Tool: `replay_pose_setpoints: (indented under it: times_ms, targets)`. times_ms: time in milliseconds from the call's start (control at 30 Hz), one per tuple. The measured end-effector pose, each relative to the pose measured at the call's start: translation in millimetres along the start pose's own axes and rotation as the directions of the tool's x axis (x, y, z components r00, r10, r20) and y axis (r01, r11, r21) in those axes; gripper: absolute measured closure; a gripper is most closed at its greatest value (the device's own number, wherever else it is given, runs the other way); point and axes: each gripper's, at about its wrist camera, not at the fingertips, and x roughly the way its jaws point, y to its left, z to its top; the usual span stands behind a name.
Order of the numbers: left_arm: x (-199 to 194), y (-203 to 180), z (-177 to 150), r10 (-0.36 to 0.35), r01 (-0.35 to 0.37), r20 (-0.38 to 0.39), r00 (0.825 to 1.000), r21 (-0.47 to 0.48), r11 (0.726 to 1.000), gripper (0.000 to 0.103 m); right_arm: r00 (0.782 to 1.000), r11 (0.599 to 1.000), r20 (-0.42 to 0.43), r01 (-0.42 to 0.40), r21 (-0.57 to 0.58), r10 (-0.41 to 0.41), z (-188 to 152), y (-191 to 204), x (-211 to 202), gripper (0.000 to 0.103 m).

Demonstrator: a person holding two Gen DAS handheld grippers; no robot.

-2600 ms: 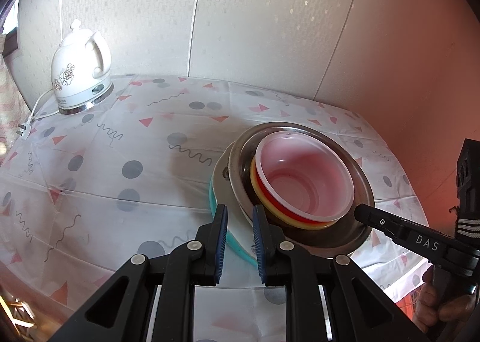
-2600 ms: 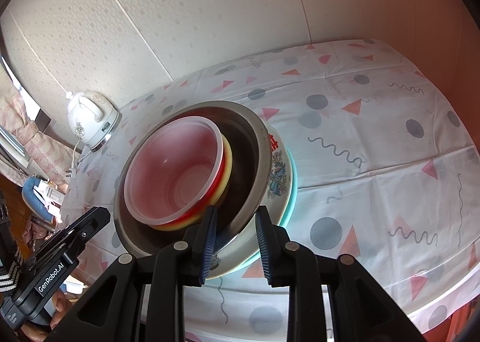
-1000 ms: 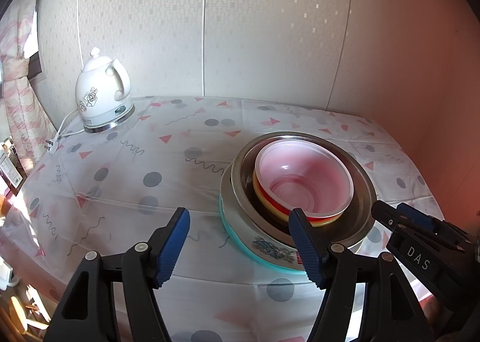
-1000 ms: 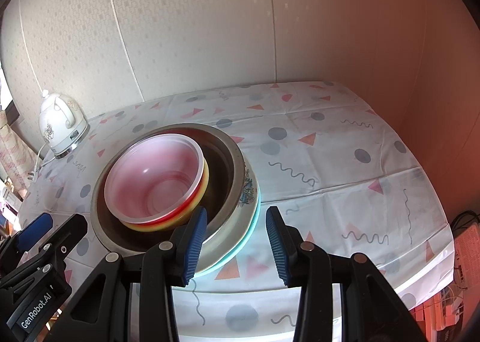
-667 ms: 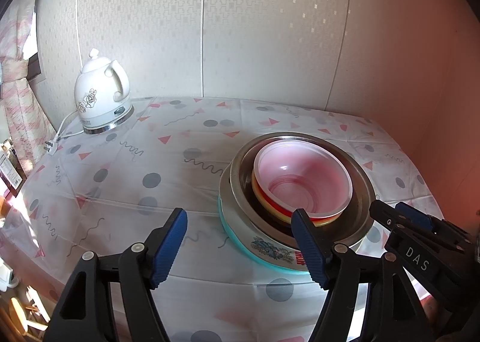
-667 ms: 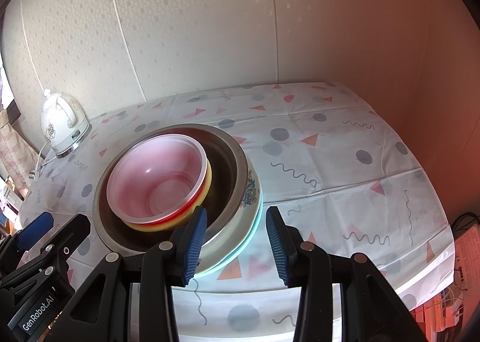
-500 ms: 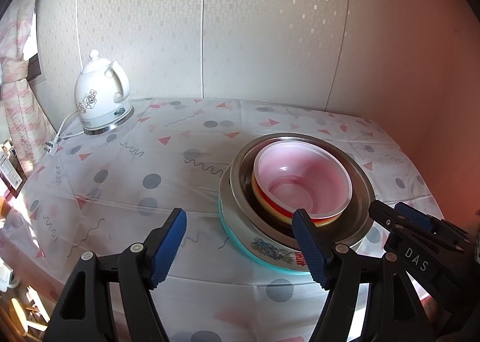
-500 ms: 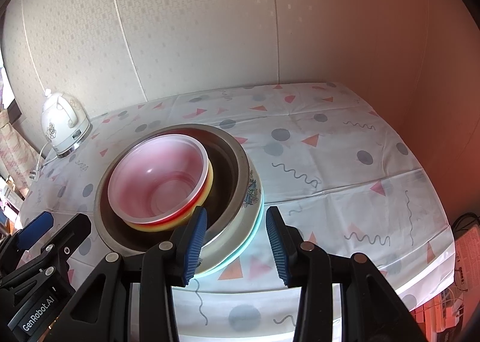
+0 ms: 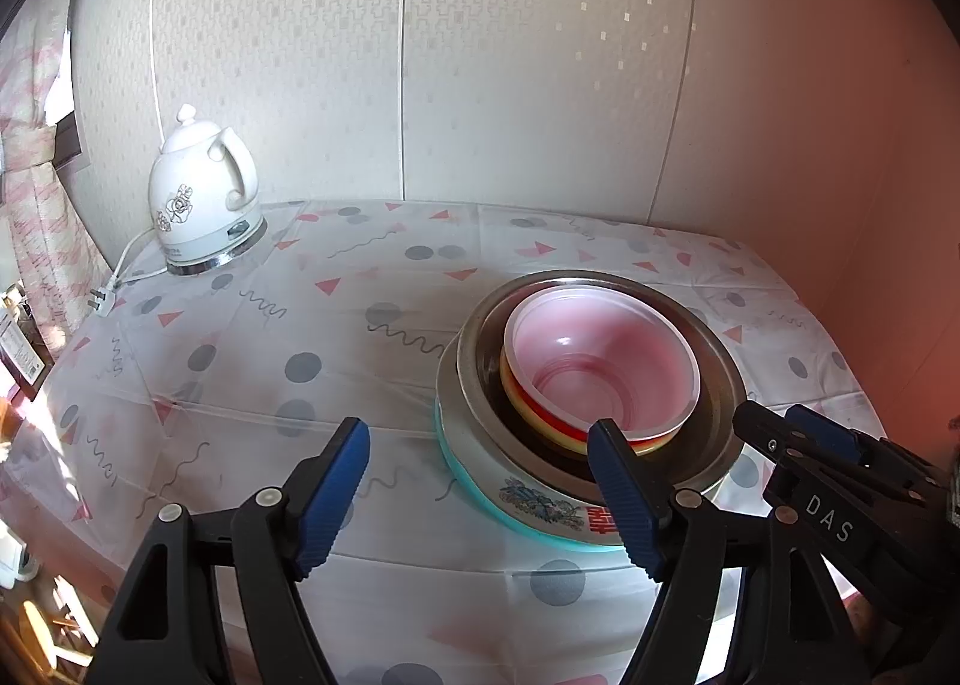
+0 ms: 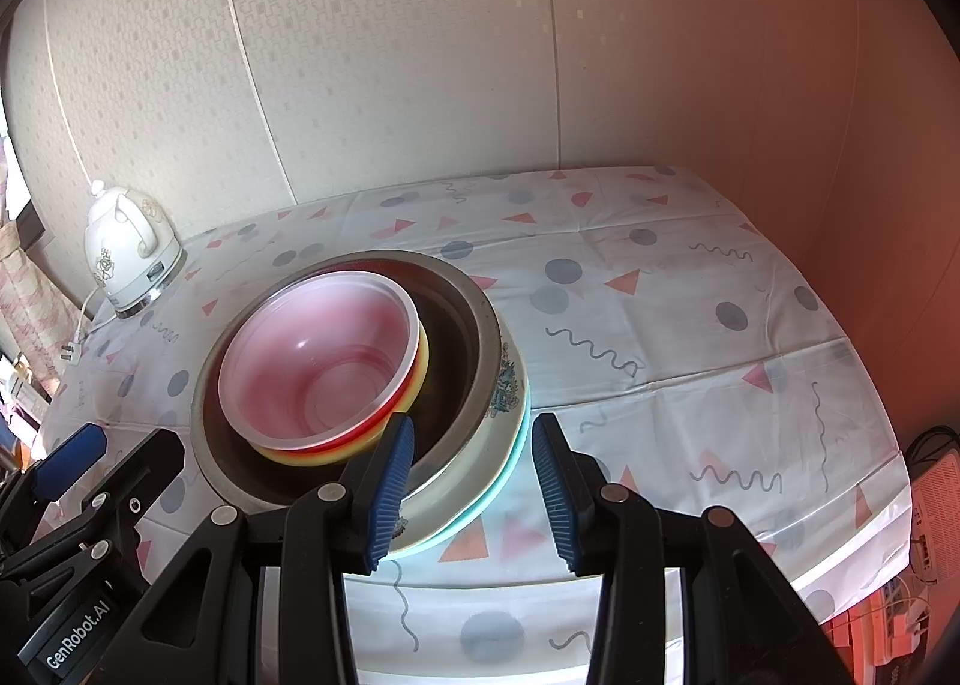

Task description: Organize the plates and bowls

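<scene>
A white kettle (image 9: 201, 214) stands at the far left of the patterned tablecloth (image 9: 288, 337), its cord trailing off the edge, well apart from the dishes. The left gripper (image 9: 480, 472) gapes wide, holding nothing. Right of centre, a clear plastic bowl (image 9: 600, 364) nests in red and yellow bowls inside a steel bowl (image 9: 717, 379), on a painted plate (image 9: 516, 496). The right gripper (image 10: 474, 472), half spread and empty, hovers by the plate's rim.
</scene>
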Motion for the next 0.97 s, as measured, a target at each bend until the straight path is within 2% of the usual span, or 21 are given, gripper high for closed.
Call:
replay_pose_setpoints:
  times_ms: [967]
  targets:
    - [0.4,-0.4,-0.1,-0.029,0.029,0.016,0.999,0.002,1.000,0.027,1.000,1.000,-0.009,-0.003,0.001,0.003,-1.1,-0.4,3.6,0.061]
